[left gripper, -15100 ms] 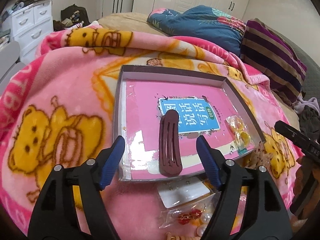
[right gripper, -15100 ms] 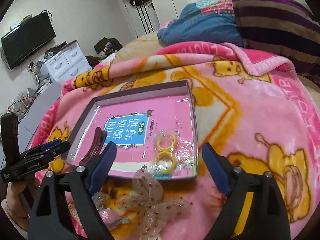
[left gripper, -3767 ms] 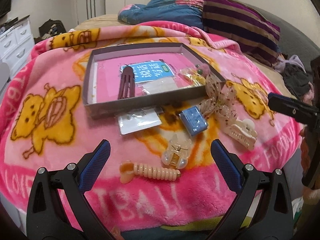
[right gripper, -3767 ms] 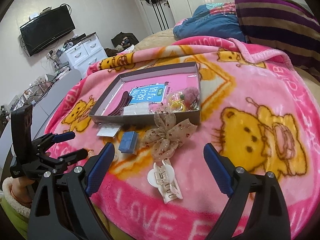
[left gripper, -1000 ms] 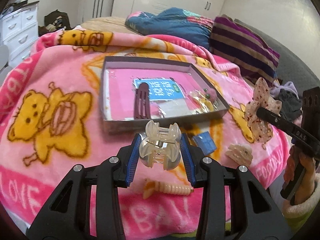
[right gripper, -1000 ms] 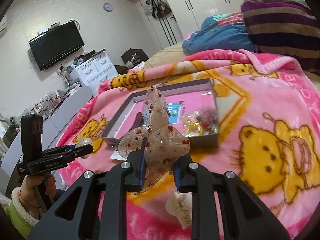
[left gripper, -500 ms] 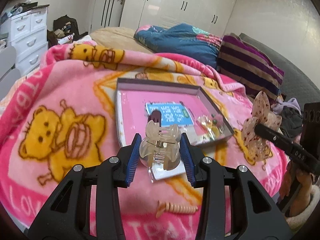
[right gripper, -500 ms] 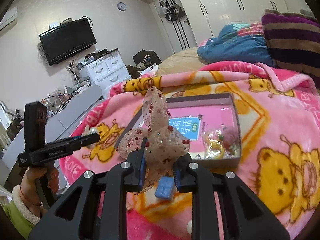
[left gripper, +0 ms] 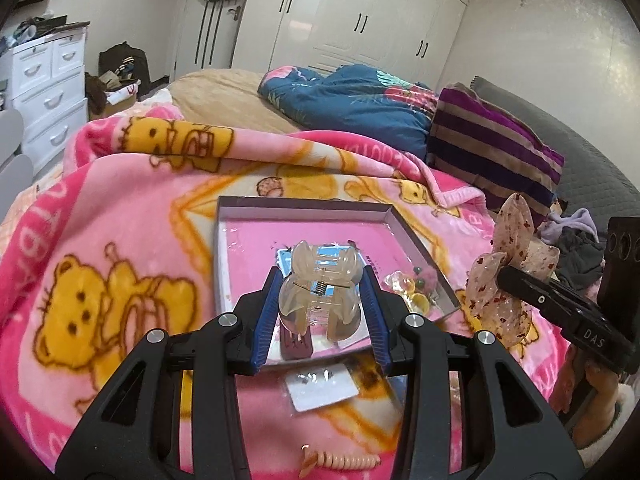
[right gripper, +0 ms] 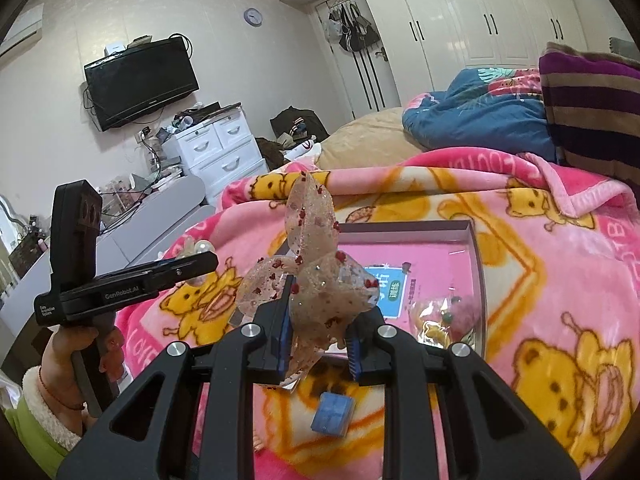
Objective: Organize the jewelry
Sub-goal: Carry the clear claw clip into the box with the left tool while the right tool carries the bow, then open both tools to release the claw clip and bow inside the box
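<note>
**Now both clips ride above the tray**

Starting at the left, we hold the left gripper (left gripper: pixel 320 304) with its jaws pinching a clear claw clip (left gripper: pixel 319 289) by its two flanks. The clip stands upright between the blue pads, teeth pointing up, spring wire running across from pad to pad. Straight ahead of it and lower down lies the grey tray (left gripper: pixel 416 246) on the pink bear blanket (left gripper: pixel 120 208). From the left wrist view the tray's near edge sits just under the fingertips, so the left hand looks nearly over it.

Inside the tray, moving rightward, we see a dark red hair clip (left gripper: pixel 295 345) at the near edge and a small bag of yellow and pink trinkets (left gripper: pixel 408 288) toward the right wall. Its far half is bare.

Further right, the right gripper (right gripper: pixel 318 338) has its jaws pressed together on a sheer spotted bow (right gripper: pixel 308 284), whose loops fan out above the pads. From the right wrist view the tray lies ahead and slightly to the right, its near wall hidden behind the bow.

We judge the left hand nearer to the tray. Outside the tray we still have a white card (left gripper: pixel 322 390), a peach coil tie (left gripper: pixel 340 462) and a blue block (right gripper: pixel 333 414).
</note>
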Demonstrator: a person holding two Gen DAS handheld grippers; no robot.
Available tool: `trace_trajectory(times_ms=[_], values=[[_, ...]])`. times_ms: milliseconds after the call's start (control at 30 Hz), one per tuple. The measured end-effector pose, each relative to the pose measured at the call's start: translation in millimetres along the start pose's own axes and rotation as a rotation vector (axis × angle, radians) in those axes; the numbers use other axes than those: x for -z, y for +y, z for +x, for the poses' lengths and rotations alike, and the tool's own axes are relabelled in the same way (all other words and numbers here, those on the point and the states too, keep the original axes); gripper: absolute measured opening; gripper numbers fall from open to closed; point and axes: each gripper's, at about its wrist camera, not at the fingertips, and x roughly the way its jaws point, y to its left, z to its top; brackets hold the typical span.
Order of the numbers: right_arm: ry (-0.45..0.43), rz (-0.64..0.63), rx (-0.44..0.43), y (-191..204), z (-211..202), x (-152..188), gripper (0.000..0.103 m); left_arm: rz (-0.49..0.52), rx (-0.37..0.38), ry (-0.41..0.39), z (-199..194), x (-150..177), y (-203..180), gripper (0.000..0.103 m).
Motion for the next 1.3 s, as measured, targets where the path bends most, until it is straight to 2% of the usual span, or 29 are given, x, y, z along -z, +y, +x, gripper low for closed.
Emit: trace_trajectory(times_ms=[367,667,800,1033,1233,1300], values=[[0.026,0.023,0.057,-21,15,-12,0.021,-0.007,0.02,0.024,31,-17,-9,0.031],[0.066,0.057,0.093,-44,36,-16,0.021,-0.022,0.012,0.066,59,-12,-4,0.031],[0.102,0.073,0.113,-52,55,-13,0.021,-0.013,0.009,0.09,72,-9,-1,0.027],[0.224,0.071,0.146,-58,96,4,0.023,-0.037,-0.003,0.15,94,2,14,0.027],[0.294,0.098,0.192,-65,118,16,0.024,-0.036,-0.026,0.192,104,11,20,0.027],[0.3,0.105,0.201,-67,119,19,0.032,-0.029,-0.034,0.2,105,13,20,0.028]])
